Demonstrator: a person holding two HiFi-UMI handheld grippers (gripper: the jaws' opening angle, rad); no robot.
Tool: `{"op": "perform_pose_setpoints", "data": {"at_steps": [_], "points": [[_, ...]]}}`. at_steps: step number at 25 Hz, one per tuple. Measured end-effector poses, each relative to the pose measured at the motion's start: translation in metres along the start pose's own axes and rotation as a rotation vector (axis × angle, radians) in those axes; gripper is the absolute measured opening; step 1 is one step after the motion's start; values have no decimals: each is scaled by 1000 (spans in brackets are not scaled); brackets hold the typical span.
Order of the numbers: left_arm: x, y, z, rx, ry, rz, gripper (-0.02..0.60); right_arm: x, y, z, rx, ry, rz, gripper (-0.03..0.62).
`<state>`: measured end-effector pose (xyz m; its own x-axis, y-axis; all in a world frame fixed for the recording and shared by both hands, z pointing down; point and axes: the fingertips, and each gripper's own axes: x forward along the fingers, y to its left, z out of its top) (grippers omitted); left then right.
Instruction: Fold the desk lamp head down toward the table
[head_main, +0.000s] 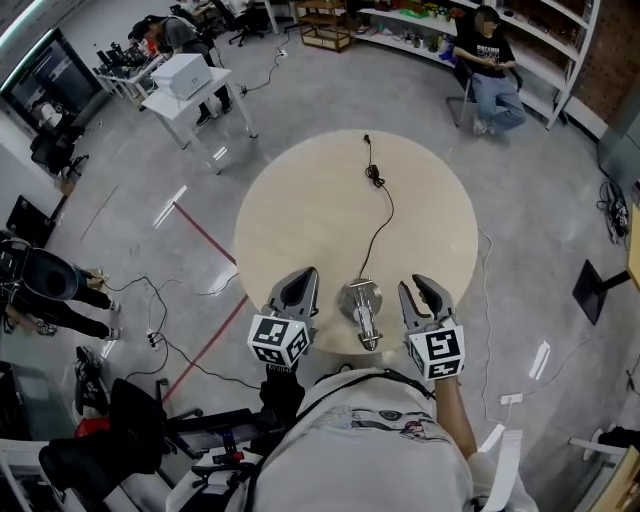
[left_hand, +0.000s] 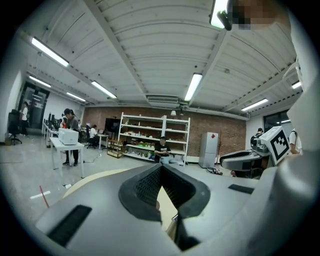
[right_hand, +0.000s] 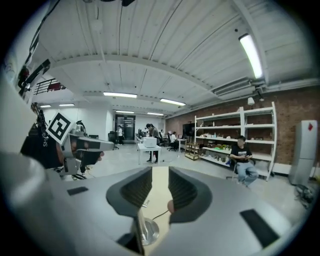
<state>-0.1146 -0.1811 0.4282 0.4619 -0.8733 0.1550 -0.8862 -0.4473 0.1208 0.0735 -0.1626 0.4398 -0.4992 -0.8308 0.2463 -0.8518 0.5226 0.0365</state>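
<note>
1. Standing at the near edge of a round pale table (head_main: 300, 200), a person holds a gripper in each hand. Both are lifted clear of the tabletop and point out across the room.
2. The desk lamp (head_main: 360, 300) sits on the table close to that near edge, between the two grippers and touching neither. From overhead its round metal base and shiny arm overlap, so I cannot tell how far the head is bent.
3. A black cord (head_main: 385, 215) trails from the lamp across the table and ends in a small tangle near the far edge.
4. The left gripper (head_main: 303, 276) has its jaws pressed together at the tips, with nothing caught between them.
5. The right gripper (head_main: 415, 287) has its jaws spread, with a clear gap. Only the pale tabletop shows through it, and the lamp's base lies lower down, outside the pads.
6. Farther off, a seated person (head_main: 487, 60) is by the shelves (head_main: 545, 45), and a white box (head_main: 182, 72) rests on a white side table (head_main: 200, 100).
</note>
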Motion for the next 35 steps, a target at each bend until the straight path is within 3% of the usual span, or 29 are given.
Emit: {"op": "perform_pose_setpoints", "data": {"at_steps": [7,20,35], "points": [[5,-7,24,2,-40,-7,2,-8,-20,27,44,-81,-58,6],[10,-21,41,24,-74,-39,2,-11,-25,53,100,-146,-52,6],[5,-18,39,24,-73,-40,2,-9,-19,62,68,-158,-82,3]]}}
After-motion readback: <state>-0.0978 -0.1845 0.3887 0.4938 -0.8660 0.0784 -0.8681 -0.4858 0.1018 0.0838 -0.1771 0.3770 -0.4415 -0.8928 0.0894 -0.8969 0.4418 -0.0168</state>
